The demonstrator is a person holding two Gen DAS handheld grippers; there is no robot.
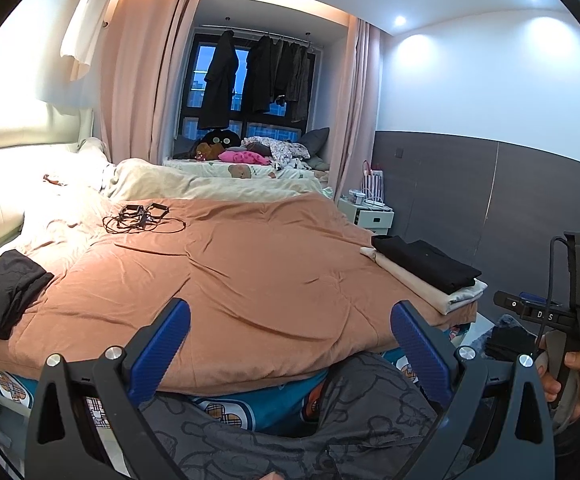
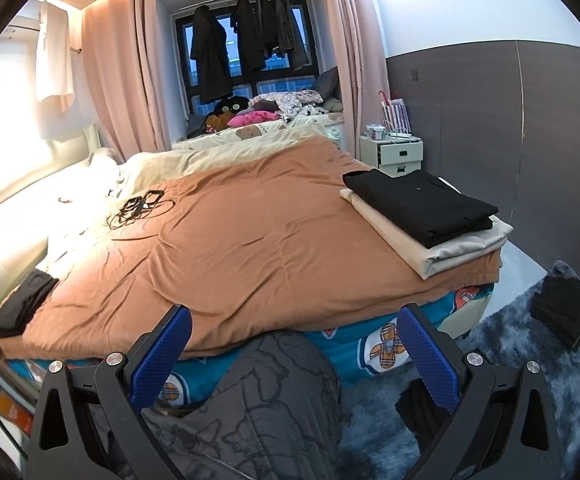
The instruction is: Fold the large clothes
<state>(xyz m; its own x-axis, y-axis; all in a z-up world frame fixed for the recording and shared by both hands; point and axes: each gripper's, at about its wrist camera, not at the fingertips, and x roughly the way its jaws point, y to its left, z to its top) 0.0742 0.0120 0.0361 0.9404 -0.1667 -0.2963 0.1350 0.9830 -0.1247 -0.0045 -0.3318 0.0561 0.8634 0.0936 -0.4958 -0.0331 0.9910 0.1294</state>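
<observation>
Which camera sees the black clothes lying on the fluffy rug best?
The right wrist view: the black clothes lie in plain sight on the blue rug. In the left wrist view only a dark sliver shows, behind the right tongs' handle.

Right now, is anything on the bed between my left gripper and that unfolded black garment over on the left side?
Nothing visible blocks it. The left gripper hangs open at the foot of the bed, and only bare orange duvet lies between it and the black garment. The tangled cables sit farther back, off that line.

Dark folded garment (image 2: 22,304) partly behind the orange duvet (image 2: 250,240); black pile (image 2: 565,312) on rug, contents indistinct
</observation>
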